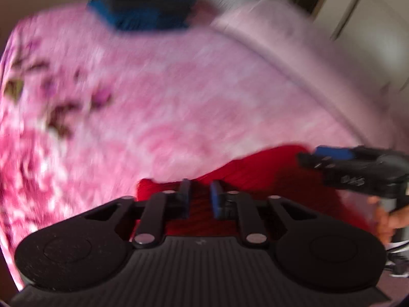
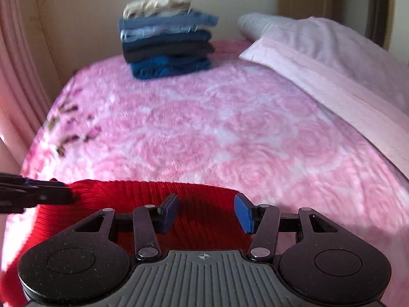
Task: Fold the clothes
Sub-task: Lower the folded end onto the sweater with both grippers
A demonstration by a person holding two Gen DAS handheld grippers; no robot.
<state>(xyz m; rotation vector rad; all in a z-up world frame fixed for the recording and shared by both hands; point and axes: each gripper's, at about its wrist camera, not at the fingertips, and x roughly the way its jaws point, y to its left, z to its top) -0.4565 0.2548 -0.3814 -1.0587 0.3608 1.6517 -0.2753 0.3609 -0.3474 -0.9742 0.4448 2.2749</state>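
Note:
A red ribbed garment lies at the near edge of the pink bed. In the right wrist view my right gripper is open over it, with red cloth under the gap between the fingers. My left gripper comes in from the left, its tip at the garment's far left corner. In the blurred left wrist view my left gripper has its fingers narrowly apart with the red garment between them. Whether they pinch it is unclear. My right gripper shows at the right edge.
A stack of folded blue, dark and beige clothes stands at the far side of the bed. A pale pink folded blanket and a grey bolster lie on the right. A curtain hangs on the left.

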